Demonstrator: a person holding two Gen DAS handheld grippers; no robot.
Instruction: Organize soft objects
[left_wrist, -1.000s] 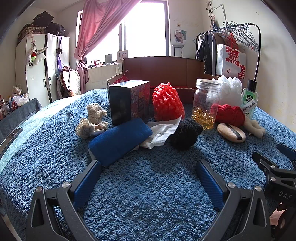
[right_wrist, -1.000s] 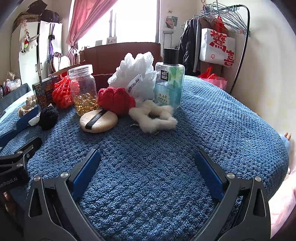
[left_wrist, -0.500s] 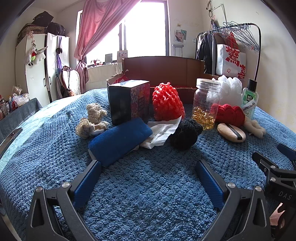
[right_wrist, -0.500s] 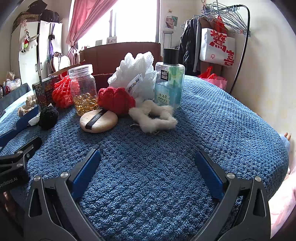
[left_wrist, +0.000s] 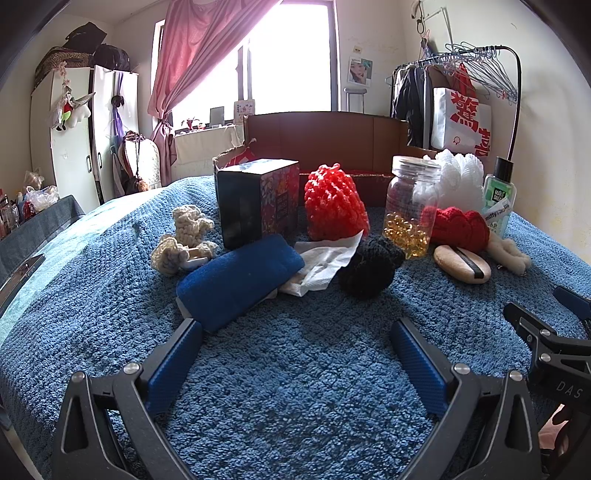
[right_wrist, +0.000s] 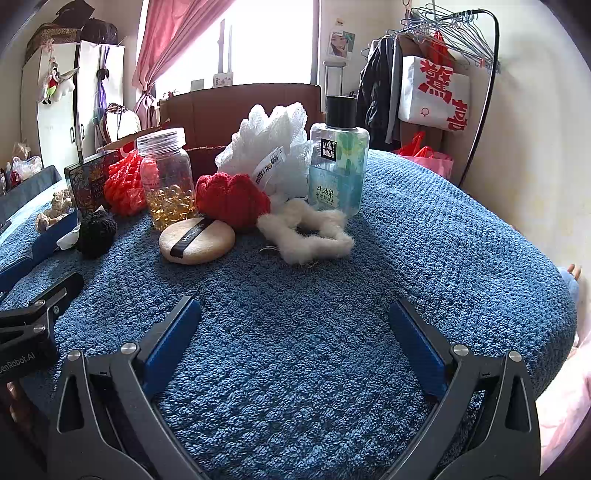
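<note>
Both grippers sat low over the blue blanket (left_wrist: 295, 387), fingers spread wide, nothing held — left gripper (left_wrist: 295, 354), right gripper (right_wrist: 293, 332). Looked like the start: no soft item picked yet. Nearest to the left was the blue towel roll (left_wrist: 236, 277), just past its left finger; then the black pompom (left_wrist: 369, 266). Farther back — red knit piece (right_wrist: 231, 201), white fluffy ring (right_wrist: 306, 230), and a jar (right_wrist: 168, 177). Next move probably needed the left closing on the roll.

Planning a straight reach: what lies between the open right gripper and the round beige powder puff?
Only bare blue blanket between right gripper and powder puff, per right wrist view.
</note>
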